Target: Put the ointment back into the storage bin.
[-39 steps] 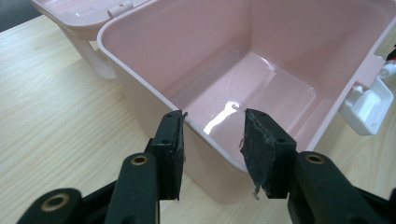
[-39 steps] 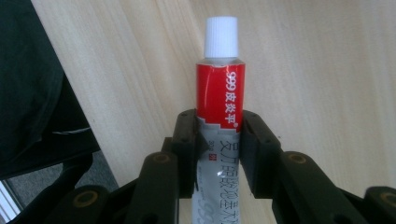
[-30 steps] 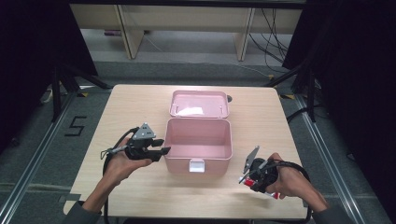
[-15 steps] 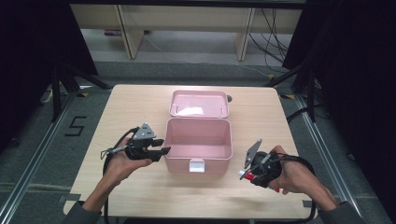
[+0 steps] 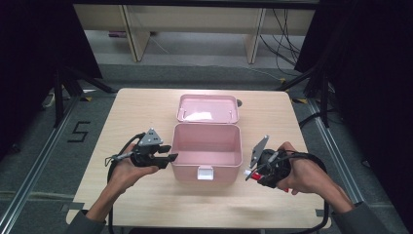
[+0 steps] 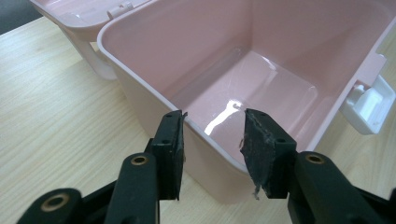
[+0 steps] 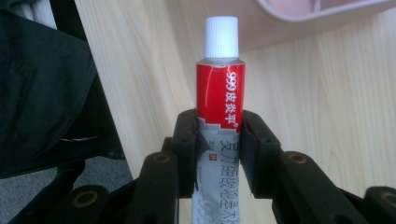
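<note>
The right gripper [image 7: 218,140] clamps a red-and-white ointment tube [image 7: 218,100] at mid-body, just right of the open pink box [image 5: 208,146]. Light and soft, the tube likely dents easily. The left gripper [image 6: 212,140] straddles the box's wall, jaws apart.

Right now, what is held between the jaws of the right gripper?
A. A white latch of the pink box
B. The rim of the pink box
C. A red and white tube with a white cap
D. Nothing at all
C: in the right gripper view, the right gripper has both jaws pressed on the tube, red at the top with a white cap.
</note>
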